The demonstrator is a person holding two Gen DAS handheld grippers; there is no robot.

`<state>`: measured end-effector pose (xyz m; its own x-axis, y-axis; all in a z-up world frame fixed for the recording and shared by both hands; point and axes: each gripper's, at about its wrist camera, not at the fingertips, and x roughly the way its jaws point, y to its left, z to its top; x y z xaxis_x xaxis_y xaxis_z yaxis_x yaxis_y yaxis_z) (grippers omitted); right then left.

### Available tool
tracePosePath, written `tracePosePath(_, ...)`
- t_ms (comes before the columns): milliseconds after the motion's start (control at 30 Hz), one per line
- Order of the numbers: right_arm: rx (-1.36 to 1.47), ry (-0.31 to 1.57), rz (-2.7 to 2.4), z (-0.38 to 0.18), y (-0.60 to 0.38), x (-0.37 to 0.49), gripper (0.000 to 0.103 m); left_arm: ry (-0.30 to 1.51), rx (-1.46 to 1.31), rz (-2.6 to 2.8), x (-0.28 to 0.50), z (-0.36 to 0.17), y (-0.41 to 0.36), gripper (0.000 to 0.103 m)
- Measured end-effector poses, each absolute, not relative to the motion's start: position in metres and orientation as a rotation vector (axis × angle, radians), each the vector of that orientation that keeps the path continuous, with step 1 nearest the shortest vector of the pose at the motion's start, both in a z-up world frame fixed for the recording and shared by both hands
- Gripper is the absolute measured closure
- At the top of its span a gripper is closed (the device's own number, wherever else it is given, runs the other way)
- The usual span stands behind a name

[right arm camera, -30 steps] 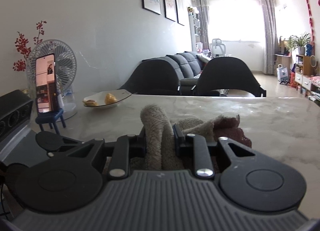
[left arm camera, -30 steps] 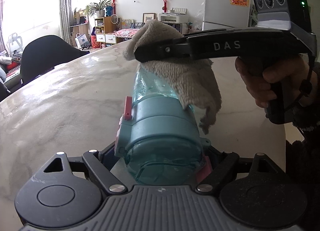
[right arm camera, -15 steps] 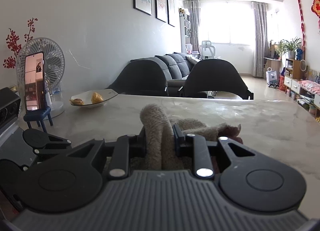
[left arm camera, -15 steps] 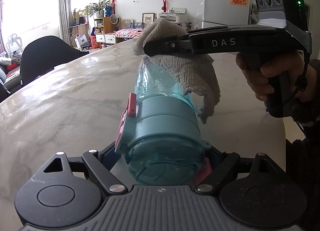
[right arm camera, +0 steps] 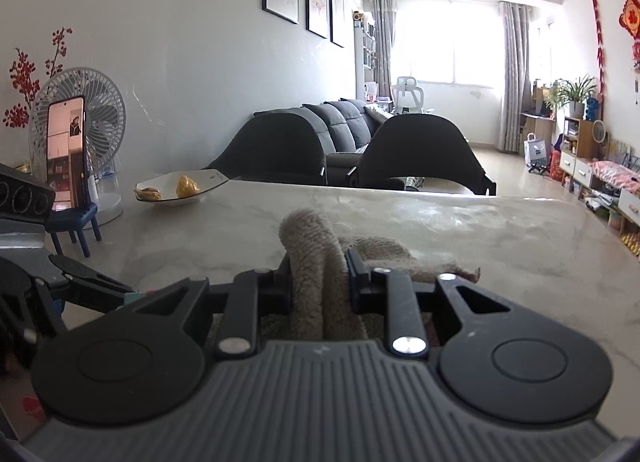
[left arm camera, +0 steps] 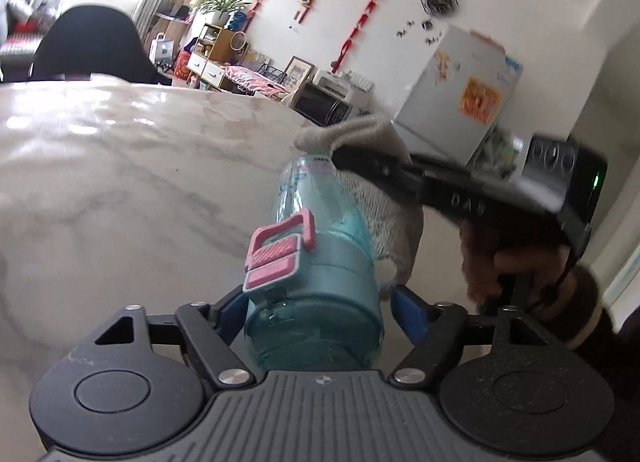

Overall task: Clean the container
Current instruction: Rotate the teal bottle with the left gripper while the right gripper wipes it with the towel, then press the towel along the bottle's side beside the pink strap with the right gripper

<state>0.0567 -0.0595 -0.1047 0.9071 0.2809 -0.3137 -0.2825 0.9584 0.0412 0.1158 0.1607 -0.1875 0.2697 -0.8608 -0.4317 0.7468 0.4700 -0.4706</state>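
Over the marble tabletop: big bare slab, its far edge curving past a black chair, open surface on the left of the left wrist view and ahead in the right wrist view. Clutter only at the far left of the right wrist view: fan, phone on a small blue stand, dish of fruit near the wall. Right side of the tabletop drops off to the living room floor.

Teal bottle sits between the left tongs, lid end towards the camera, clear body running away and slightly up-left. Long axis roughly along the tongs' pointing line. Pink latch on the lid faces up-left. Left tongs' jaws are closing; left blue pad is against the lid, right blue pad shows a gap beside it, so contact there is unclear.

Right tongs nearly closed, clamped on a folded beige cloth. In the left wrist view the right tongs come in from the right, held by a hand, and the cloth drapes over the bottle's far right flank, touching the clear body. That view is motion-blurred.
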Motion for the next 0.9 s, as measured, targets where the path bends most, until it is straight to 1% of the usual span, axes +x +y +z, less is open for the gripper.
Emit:
tracePosePath(67,0.003,0.325,0.29,-0.104,-0.062,0.055,0.08,0.714,-0.194,-1.078,0.117,-0.187,0.16,0.034)
tracePosePath(100,0.009,0.326,0.289,-0.104,-0.063,0.054,0.08,0.715,-0.185,-1.071,0.118,-0.188,0.158,0.035)
tracePosePath(300,0.058,0.333,0.271,-0.103,-0.076,0.048,0.079,0.636,-0.007,-1.033,0.105,-0.175,0.14,0.035)
tracePosePath(400,0.061,0.331,0.252,-0.102,-0.08,0.046,0.077,0.575,0.14,-1.043,0.099,-0.165,0.136,0.035)
tracePosePath(567,0.084,0.327,0.259,-0.099,-0.08,0.045,0.077,0.462,0.393,-1.046,0.089,-0.156,0.137,0.035)
tracePosePath(667,0.071,0.321,0.288,-0.098,-0.073,0.044,0.077,0.424,0.413,-1.051,0.087,-0.159,0.142,0.035)
tracePosePath(900,0.082,0.313,0.429,-0.091,-0.056,0.041,0.077,0.402,0.526,-1.026,0.077,-0.169,0.134,0.036)
